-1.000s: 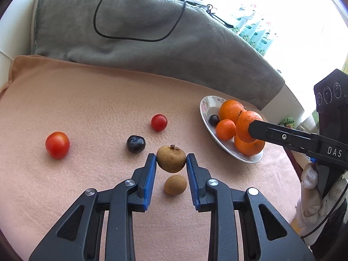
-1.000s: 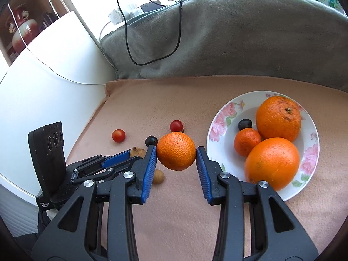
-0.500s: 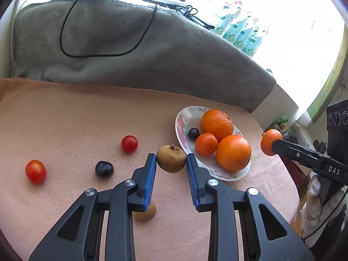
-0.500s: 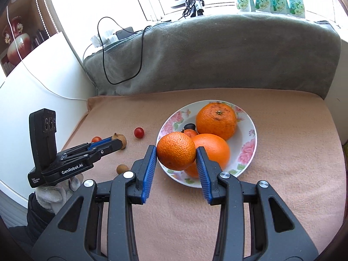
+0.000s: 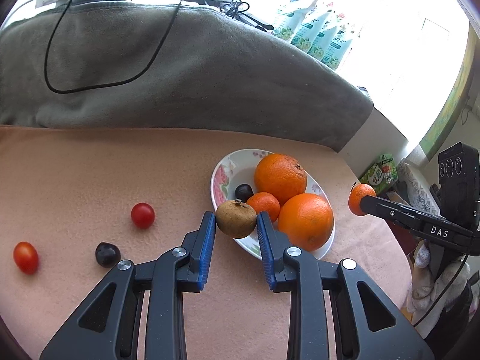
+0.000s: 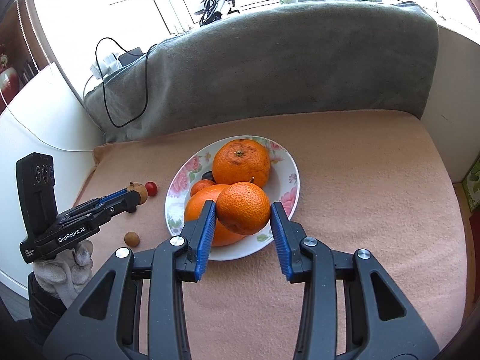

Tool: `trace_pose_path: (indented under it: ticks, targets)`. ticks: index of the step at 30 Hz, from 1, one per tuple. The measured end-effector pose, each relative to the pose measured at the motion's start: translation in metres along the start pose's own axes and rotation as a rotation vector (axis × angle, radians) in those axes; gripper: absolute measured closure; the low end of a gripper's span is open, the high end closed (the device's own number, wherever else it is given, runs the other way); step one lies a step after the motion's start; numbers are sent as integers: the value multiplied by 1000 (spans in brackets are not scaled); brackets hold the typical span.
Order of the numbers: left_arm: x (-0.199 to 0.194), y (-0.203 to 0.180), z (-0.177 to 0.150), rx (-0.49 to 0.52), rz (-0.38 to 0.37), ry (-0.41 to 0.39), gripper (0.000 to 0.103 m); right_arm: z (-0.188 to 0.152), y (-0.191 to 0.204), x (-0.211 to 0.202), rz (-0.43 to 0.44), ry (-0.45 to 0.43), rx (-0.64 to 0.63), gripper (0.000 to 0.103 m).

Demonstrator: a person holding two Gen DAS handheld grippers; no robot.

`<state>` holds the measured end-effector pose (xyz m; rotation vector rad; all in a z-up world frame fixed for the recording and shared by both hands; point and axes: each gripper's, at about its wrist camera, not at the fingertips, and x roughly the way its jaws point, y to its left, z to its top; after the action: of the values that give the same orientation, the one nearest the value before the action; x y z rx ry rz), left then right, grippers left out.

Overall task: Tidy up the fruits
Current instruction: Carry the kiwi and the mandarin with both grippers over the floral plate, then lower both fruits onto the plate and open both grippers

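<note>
My left gripper (image 5: 236,223) is shut on a brown longan (image 5: 236,223), held at the near-left rim of the flowered plate (image 5: 223,177). The plate carries two big oranges (image 5: 280,177), a small tangerine (image 5: 263,206) and a dark grape (image 5: 244,192). My right gripper (image 6: 243,208) is shut on a tangerine (image 6: 243,207), held above the near edge of the plate (image 6: 289,180). In the right wrist view the left gripper (image 6: 136,193) with its longan (image 6: 138,191) is left of the plate. In the left wrist view the right gripper (image 5: 363,204) with its tangerine (image 5: 360,202) hangs right of the plate.
On the peach cloth (image 5: 90,180) lie two cherry tomatoes (image 5: 142,215) (image 5: 25,257), a dark grape (image 5: 107,254) and a second longan (image 6: 132,238). A grey blanket (image 5: 180,75) with a black cable (image 5: 60,60) rises behind. Gloved hands (image 6: 64,267) hold both grippers.
Both grippers have carried their fruit toward the plate. The left one, with the longan, has come right to the plate's rim. The right one, with the tangerine, has passed to the plate's near right side.
</note>
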<state>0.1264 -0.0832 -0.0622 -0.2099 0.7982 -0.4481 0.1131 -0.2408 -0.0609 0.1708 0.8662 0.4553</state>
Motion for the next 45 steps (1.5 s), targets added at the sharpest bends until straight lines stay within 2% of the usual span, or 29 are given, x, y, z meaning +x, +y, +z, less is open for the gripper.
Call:
trace_pose_path:
  ticks: [13,26,28,29,30,31,32,33,35,37,39,45]
  targets:
    - [25,-14,14,26,10,25,76,5,-20,21,-20,29,19,64]
    - [34,-18,16,37,11,35,76,9,-24,30,-10,44,42,63]
    - [33,-18,17,38,12,31,70,9,-24,31,-6,45,44,63]
    - [33,-18,17,39,12,29,62,9,-24,31,-4,45,46,63]
    - [32,-18,18,40,12,27,59,10,-24,31,-2,44,47,63]
    - [31,-18,18,43,11,26,59,10,-24,31,-1,43,48,63]
    - [31,-19,17,47,11,25,59,10,-24,30,0,39,50,58]
    - [31,-20,18,52,13,23,59,11,-24,28,0,30,51,47]
    - [30,-21,17,59,11,20,55,12,-22,25,1,13,50,38]
    - [29,-21,17,62,11,15,47,14,-21,22,2,7,48,35]
    - [28,-22,17,66,11,10,37,14,-20,19,-2,-3,46,26]
    - [23,-27,15,89,40,-5,27,16,-16,11,-7,-29,40,16]
